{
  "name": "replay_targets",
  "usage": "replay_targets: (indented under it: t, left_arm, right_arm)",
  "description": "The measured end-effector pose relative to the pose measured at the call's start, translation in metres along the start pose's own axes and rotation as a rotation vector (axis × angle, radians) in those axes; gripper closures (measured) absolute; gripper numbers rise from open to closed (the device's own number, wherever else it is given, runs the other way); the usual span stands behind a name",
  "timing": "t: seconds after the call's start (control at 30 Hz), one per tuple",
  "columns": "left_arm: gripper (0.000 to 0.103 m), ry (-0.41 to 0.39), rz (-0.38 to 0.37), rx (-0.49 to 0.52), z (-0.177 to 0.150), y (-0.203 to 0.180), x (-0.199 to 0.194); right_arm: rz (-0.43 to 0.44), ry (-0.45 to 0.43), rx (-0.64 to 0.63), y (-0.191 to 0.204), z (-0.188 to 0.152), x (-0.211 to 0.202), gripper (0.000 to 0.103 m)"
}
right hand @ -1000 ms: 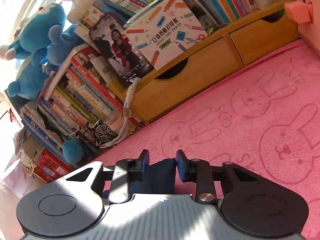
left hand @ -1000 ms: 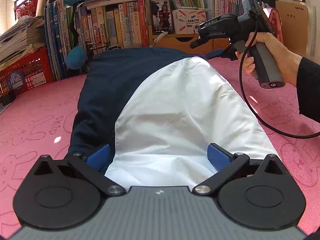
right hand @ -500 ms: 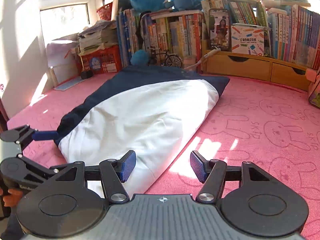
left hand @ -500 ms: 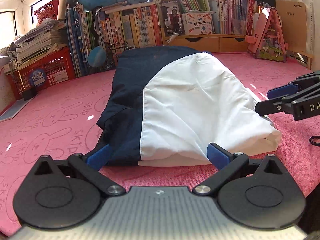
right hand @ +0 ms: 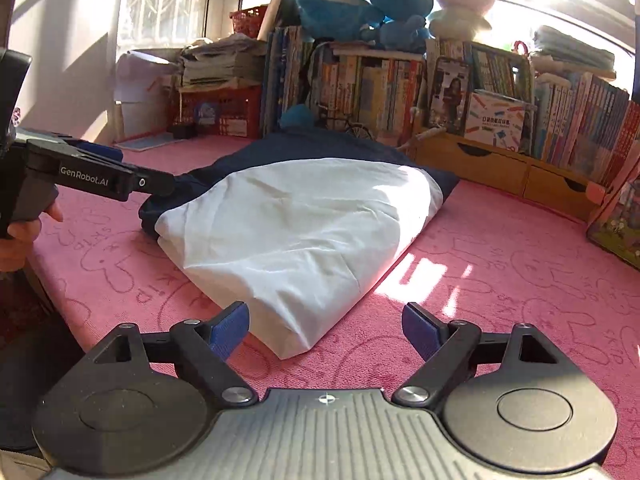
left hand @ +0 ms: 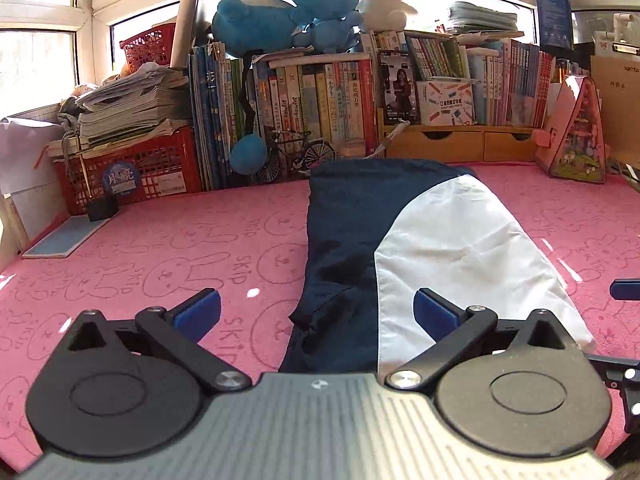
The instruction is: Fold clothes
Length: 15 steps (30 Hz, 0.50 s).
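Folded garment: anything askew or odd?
Slightly. The navy-and-white garment lies folded on the pink bunny mat, but its navy layer sticks out unevenly beyond the white panel at the near left corner. Nothing spilled or damaged.

"GenRobot.AI" stands on the left gripper (right hand: 120, 160); "SKIP" repeats on the pink mat (left hand: 240, 268).

Right tool (right hand: 326, 330): black linkage arms, blue pads, silver screws, ribbed grey body.
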<state>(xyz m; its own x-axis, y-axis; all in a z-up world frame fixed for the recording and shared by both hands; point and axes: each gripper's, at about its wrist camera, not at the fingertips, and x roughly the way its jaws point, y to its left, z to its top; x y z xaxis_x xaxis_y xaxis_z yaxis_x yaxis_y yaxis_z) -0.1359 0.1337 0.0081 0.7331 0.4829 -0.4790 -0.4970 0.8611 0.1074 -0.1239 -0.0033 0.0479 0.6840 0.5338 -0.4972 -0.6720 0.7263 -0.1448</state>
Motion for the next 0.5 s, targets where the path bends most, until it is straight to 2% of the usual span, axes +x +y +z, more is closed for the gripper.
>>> replay_targets:
  t: [0.1,0.17,0.2,0.23,0.33,0.5]
  left_arm:
    - [0.000,0.098,0.067,-0.001,-0.010,0.000,0.031]
    - [0.000,0.110,0.059,-0.028,-0.019,0.007,0.038]
    - [0.000,0.117,0.047,-0.050,-0.022,0.011,0.040]
    - [0.000,0.134,0.035,-0.073,-0.021,0.015,0.041]
    - [0.000,0.145,-0.003,-0.098,-0.022,0.021,0.042]
    - [0.000,0.139,0.005,-0.064,-0.023,0.024,0.039]
  right_arm:
    - [-0.179,-0.001,-0.076,0.026,-0.003,0.020,0.016]
    - [-0.303,-0.030,-0.128,0.033,-0.005,0.027,0.015]
    - [-0.375,-0.036,-0.164,0.035,-0.006,0.030,0.009]
    - [-0.411,-0.044,-0.186,0.034,-0.009,0.030,0.002]
    - [-0.388,-0.029,-0.163,0.021,-0.017,0.027,0.002]
    - [-0.338,-0.035,-0.188,0.007,-0.021,0.024,0.001]
